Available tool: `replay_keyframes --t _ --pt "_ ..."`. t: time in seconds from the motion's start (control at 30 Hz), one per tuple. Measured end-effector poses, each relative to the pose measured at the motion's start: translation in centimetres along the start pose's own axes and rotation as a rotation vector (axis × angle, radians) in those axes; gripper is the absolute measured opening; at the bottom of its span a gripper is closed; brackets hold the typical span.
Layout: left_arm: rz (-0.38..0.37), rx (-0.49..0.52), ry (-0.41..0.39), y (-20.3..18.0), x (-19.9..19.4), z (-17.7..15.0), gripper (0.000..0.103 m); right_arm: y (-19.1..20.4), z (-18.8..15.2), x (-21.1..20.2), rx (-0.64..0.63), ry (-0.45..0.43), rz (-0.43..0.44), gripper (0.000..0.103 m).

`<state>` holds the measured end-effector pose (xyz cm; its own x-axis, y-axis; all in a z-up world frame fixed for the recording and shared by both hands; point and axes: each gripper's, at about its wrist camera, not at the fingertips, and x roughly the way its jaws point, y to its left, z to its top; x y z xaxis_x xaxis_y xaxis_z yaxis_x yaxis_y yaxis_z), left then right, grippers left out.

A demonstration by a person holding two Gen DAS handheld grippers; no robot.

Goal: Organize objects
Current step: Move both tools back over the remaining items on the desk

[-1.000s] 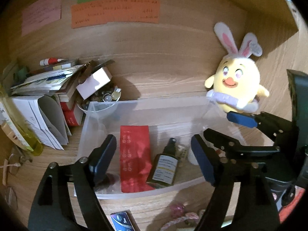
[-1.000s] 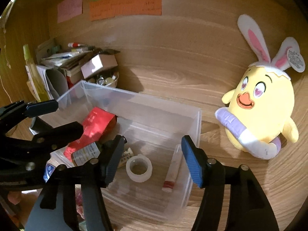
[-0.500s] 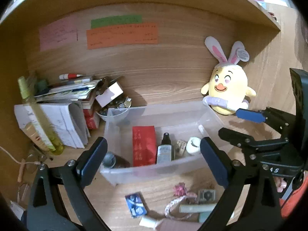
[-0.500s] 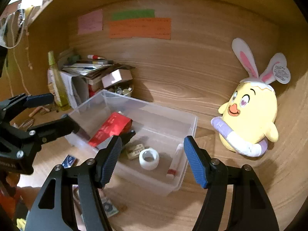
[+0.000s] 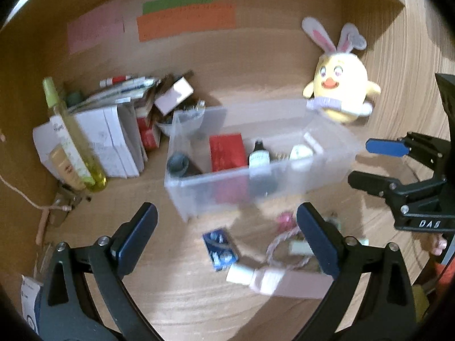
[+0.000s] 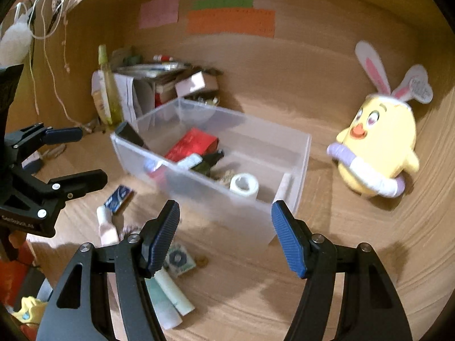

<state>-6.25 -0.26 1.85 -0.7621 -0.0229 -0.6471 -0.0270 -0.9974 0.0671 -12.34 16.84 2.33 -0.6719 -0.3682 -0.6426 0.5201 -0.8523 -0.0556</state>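
Observation:
A clear plastic bin point(image 5: 327, 167) point(image 6: 295, 153) stands on the wooden desk. It holds a red packet point(image 5: 227, 152) point(image 6: 193, 145), a dark dropper bottle point(image 5: 258, 156), a tape roll point(image 6: 244, 184) and other small items. In front of it lie a blue packet point(image 5: 220, 248) point(image 6: 118, 196), a pink tube point(image 5: 273, 280) point(image 6: 106, 228), a pink-white cord point(image 5: 284, 244) and pale green tubes point(image 6: 170, 298). My left gripper point(image 5: 227, 241) is open and empty above the loose items. My right gripper point(image 6: 226, 236) is open and empty in front of the bin's near wall.
A yellow bunny plush point(image 5: 338, 88) point(image 6: 378, 147) sits right of the bin. Stacked papers, boxes and a yellow-green bottle point(image 5: 71, 139) point(image 6: 109, 91) crowd the back left. Coloured notes point(image 6: 230, 21) hang on the back wall. Each gripper shows in the other's view.
Both grippers have pulled back and up from the bin, so the loose items in front of it have come into view. Both stay open and empty.

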Motion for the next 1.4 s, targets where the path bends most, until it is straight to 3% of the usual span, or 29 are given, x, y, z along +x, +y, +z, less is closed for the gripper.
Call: replay_keyframes --t 0.37,0.5,0.67,0.8,0.9,1.4 --pt "-0.053 -0.057 0.126 1.0 2.2 -4.6 0.099 1.1 -2.6 1.6 -0.02 0.097 0.057 0.064" --pt "-0.075 -0.066 0.157 1.0 2.5 -5.5 0.076 1.8 -3.2 2.2 -0.05 0.126 0.063 0.063" --pt "-0.104 -0.07 0.176 0.8 3.0 -5.9 0.065 2.1 -3.2 3.1 -0.062 0.154 0.08 0.061" --pt "-0.128 -0.086 0.18 0.8 3.2 -5.7 0.057 2.3 -3.1 3.6 -0.082 0.177 0.099 0.048" --pt "-0.152 -0.108 0.185 1.0 3.4 -5.5 0.051 2.4 -3.0 3.9 -0.092 0.189 0.115 0.044" --pt "-0.189 -0.09 0.207 0.3 3.9 -5.0 0.05 3.3 -3.0 4.8 -0.168 0.213 0.106 0.043"
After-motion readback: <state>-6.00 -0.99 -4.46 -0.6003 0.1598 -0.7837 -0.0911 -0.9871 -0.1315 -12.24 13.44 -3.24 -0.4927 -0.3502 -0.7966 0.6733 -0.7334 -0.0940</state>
